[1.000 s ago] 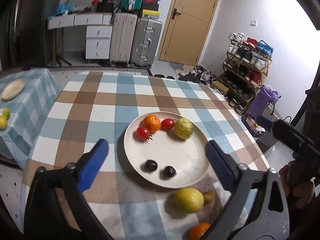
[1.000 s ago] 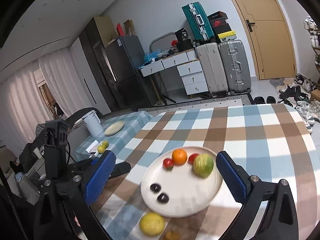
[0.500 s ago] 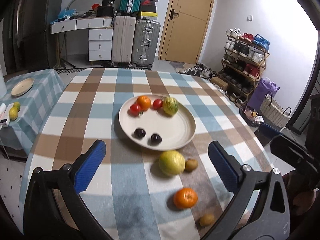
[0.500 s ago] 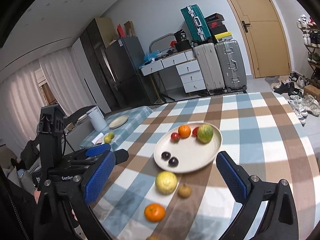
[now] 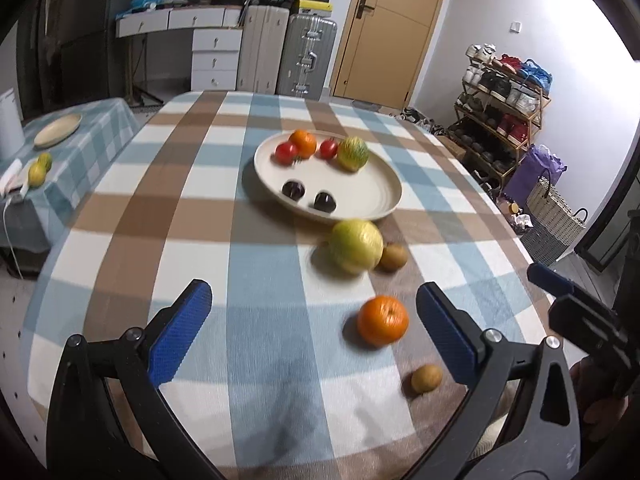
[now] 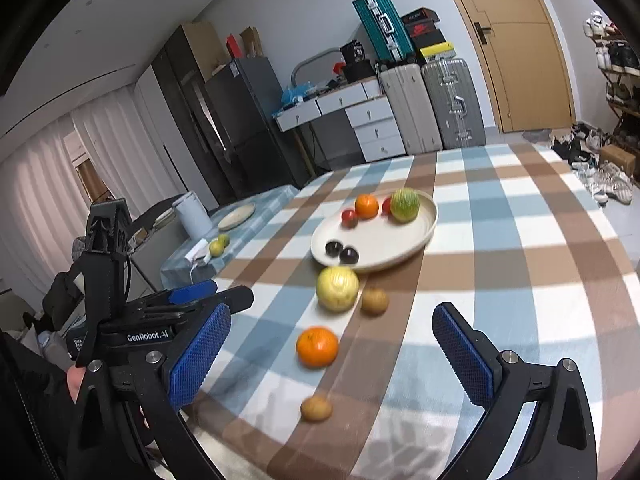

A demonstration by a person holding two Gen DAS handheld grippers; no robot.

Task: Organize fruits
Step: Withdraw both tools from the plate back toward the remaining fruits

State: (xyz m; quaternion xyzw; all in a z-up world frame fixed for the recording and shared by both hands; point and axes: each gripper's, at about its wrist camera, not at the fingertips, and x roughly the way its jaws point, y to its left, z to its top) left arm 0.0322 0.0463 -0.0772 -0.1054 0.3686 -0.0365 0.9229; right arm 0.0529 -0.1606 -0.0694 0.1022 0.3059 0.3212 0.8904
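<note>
From the left wrist camera we see a cream plate (image 5: 384, 200) set toward the middle of the checked table (image 5: 200, 248), and it reads to us as the gathering spot: it already carries an orange, two tomatoes, a striped green melon (image 5: 352, 153) and two dark plums (image 5: 308, 196). Four fruits lie on the cloth on our side of it. A yellow-green fruit (image 5: 356, 246) sits just off the plate's near rim with a small brown fruit (image 5: 393, 256) touching or nearly touching it; motion blur keeps us from saying which. Closer in are a loose orange (image 5: 383, 320) and a second brown fruit (image 5: 427, 378). The left gripper (image 5: 312, 328) is spread wide and empty, held above the near end of the table and pointing along it toward the plate, with the loose orange just inside its right finger (image 5: 448, 340).

From the right wrist camera the same line of fruit runs from the plate (image 6: 416, 236) toward us: the yellow-green fruit (image 6: 337, 289), its brown neighbour (image 6: 374, 301), the loose orange (image 6: 317, 347) and the nearest brown fruit (image 6: 316, 408). The right gripper (image 6: 332, 356) is likewise spread and holds nothing, tilted down at the cloth, the orange between its fingers but farther out. We judge it well placed to take that orange. The other tool (image 6: 160, 320) hangs level at its left.
</note>
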